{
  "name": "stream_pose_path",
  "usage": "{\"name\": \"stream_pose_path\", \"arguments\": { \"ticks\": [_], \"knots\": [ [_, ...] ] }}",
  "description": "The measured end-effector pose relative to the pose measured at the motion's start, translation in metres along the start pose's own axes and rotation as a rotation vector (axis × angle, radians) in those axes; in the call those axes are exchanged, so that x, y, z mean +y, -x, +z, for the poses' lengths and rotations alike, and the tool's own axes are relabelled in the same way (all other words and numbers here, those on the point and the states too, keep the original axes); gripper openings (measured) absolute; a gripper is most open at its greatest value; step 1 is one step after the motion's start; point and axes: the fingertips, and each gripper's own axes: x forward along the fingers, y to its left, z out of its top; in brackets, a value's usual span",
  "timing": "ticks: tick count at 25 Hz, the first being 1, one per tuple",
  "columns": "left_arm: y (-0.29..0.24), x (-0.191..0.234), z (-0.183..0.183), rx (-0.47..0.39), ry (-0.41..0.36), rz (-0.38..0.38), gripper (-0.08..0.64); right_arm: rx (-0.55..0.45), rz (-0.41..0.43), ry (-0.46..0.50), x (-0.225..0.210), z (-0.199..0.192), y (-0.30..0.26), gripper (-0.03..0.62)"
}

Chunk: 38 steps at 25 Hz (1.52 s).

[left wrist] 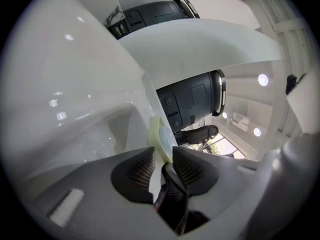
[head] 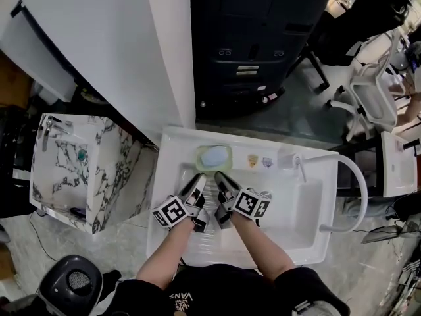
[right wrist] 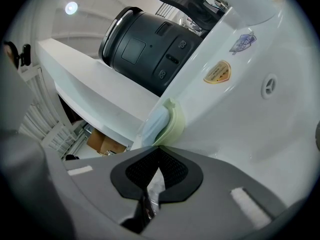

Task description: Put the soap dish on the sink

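The left gripper [left wrist: 164, 153] holds its jaws apart, with the near rim of the green soap dish [head: 198, 158] between their tips. The dish lies on the back ledge of the white sink [head: 168, 183]. Just right of it, the right gripper [right wrist: 159, 149] has its jaws together, tips at the dish's rim.

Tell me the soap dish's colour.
The soap dish is pale green, best seen in the head view.

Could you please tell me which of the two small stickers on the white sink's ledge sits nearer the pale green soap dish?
The orange-yellow sticker; it lies between the pale green soap dish and the blue-purple sticker on the white sink.
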Motion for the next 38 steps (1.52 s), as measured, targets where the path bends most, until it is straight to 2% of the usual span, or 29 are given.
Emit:
{"name": "stream_pose_path", "arguments": {
  "ticks": [4, 8, 18, 30, 38],
  "knots": [
    [-0.002, 0.002, 0.003, -0.018, 0.007, 0.001, 0.092, 0.002, 0.011, -0.002, 0.004, -0.001, -0.003, 0.003],
    [-0.005, 0.004, 0.005, -0.032, 0.021, 0.008, 0.057, 0.003, 0.022, -0.011, 0.008, 0.001, -0.004, 0.003],
    [-0.001, 0.011, 0.009, -0.042, 0.051, 0.026, 0.054, 0.006, 0.022, -0.005, 0.006, -0.001, -0.010, 0.003],
    [0.001, 0.006, 0.010, -0.053, 0.071, 0.016, 0.054, 0.023, 0.048, -0.044, 0.015, -0.003, -0.008, 0.003],
    [0.005, 0.000, 0.009, -0.054, 0.059, 0.013, 0.054, 0.008, 0.064, -0.045, 0.019, 0.005, 0.005, 0.003]
  ]
}}
